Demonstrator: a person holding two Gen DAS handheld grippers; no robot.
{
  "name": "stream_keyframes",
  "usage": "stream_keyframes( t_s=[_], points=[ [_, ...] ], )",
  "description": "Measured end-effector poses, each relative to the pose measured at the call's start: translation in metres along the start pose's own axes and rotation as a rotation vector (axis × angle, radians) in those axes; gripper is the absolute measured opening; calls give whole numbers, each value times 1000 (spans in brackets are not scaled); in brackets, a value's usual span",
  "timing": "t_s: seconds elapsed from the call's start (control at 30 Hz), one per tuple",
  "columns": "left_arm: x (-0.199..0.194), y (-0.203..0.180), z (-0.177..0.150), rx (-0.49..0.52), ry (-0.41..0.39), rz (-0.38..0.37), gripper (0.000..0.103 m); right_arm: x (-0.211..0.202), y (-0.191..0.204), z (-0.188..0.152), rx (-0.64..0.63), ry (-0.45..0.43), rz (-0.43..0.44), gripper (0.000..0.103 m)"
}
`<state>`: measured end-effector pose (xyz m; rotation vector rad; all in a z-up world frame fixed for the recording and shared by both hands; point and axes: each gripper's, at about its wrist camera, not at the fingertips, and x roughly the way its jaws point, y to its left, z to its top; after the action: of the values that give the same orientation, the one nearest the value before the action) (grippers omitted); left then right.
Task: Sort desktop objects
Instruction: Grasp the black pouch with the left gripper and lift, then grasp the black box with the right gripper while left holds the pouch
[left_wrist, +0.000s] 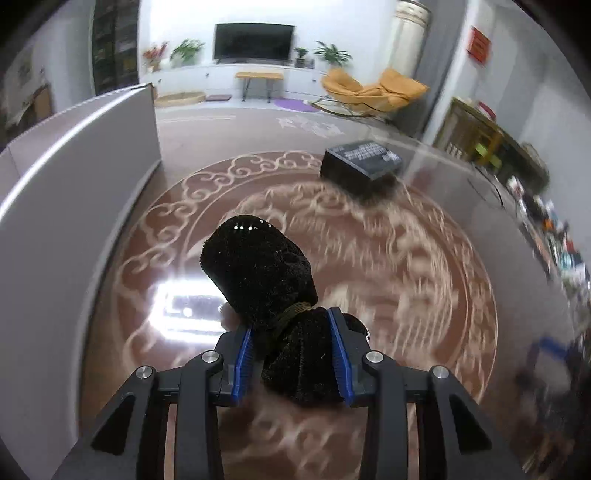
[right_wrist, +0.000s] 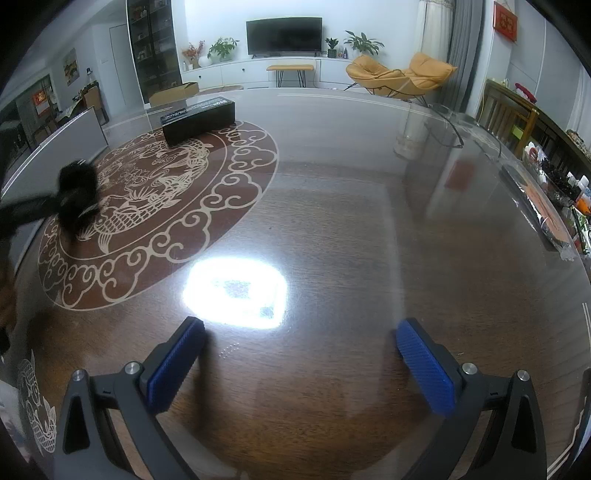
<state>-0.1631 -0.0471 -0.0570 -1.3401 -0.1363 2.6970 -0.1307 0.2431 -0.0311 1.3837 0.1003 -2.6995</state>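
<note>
In the left wrist view, the left gripper (left_wrist: 291, 354) sits in the lower middle of the frame, and its two blue ribbed pads press from both sides on a black fuzzy cloth pouch (left_wrist: 266, 280) tied with a dark cord at its neck. The fuller, rounded end of the pouch sticks out ahead of the pads toward the centre of the frame. Below it lies the glossy brown table top (left_wrist: 424, 295) with a round cream cloud-and-fish pattern, which looks blurred here. In the upper right of the centre a black rectangular box with white print (left_wrist: 362, 166) rests on the edge of that pattern. A pale grey flat panel (left_wrist: 74, 177) stands along the left side of the frame.

In the right wrist view, the right gripper (right_wrist: 301, 363) is at the bottom of the frame with its blue pads far apart and nothing between them, above bare table top (right_wrist: 351, 229). The same black pouch (right_wrist: 77, 195) shows blurred at the left edge, over the round pattern, with a dark gripper finger around it. The black box (right_wrist: 199, 120) is in the upper left, and the grey panel (right_wrist: 55, 155) is at the far left.
</note>
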Motion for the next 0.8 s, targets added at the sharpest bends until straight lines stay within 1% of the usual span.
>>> stream_keyframes(
  t_s=[0.03, 0.07, 0.1, 0.13, 0.17, 0.23, 0.27, 0.3, 0.33, 0.37, 0.4, 0.47, 0.53, 0.57, 0.6, 0.63, 0.67, 0.7, 0.73, 0.77, 0.8],
  points=[
    [-7, 3, -8, 12, -1, 0, 38, 0, -1, 0, 9, -2, 4, 103],
    [-7, 4, -9, 17, 0, -4, 38, 0, -1, 2, 32, -4, 30, 103],
    [-14, 9, -16, 17, 2, -17, 38, 2, -1, 13, 79, 2, 122, 103],
    [-18, 13, -20, 15, 1, -25, 38, 4, 3, 26, 105, 9, 184, 103],
    [-19, 15, -25, 11, 1, -37, 38, 7, 9, 41, 116, 15, 214, 103],
    [-23, 19, -31, 5, 0, -52, 38, 22, 29, 86, 153, 40, 301, 103],
    [-26, 20, -37, 5, 0, -54, 38, 36, 42, 114, 195, 62, 351, 103],
    [-28, 20, -39, 8, 2, -55, 38, 45, 49, 129, 222, 70, 375, 103],
    [-32, 20, -42, 16, 5, -56, 38, 62, 60, 152, 265, 91, 404, 103],
    [-34, 20, -44, 22, 7, -57, 38, 77, 70, 169, 300, 112, 414, 103],
    [-36, 21, -47, 27, 10, -58, 38, 96, 81, 191, 354, 127, 399, 103],
    [-42, 22, -54, 33, 9, -65, 38, 125, 98, 219, 413, 147, 365, 103],
    [-47, 29, -62, 22, 3, -72, 38, 149, 113, 234, 447, 192, 320, 103],
    [-49, 31, -64, 16, -1, -75, 38, 154, 123, 243, 441, 176, 254, 103],
    [-51, 36, -68, -1, -8, -86, 38, 157, 130, 249, 422, 161, 215, 103],
    [-52, 38, -71, -10, -17, -95, 38, 162, 137, 254, 395, 168, 200, 103],
    [-53, 39, -74, -10, -26, -99, 38, 165, 146, 258, 329, 171, 156, 101],
    [-55, 39, -77, -4, -39, -100, 38, 165, 152, 260, 273, 178, 114, 93],
    [-55, 40, -77, -6, -40, -107, 38, 164, 155, 260, 226, 168, 78, 87],
    [-56, 41, -78, -10, -39, -113, 38, 161, 156, 258, 195, 156, 61, 71],
    [-57, 42, -78, -13, -40, -121, 38, 156, 153, 255, 161, 127, 58, 59]
  ],
)
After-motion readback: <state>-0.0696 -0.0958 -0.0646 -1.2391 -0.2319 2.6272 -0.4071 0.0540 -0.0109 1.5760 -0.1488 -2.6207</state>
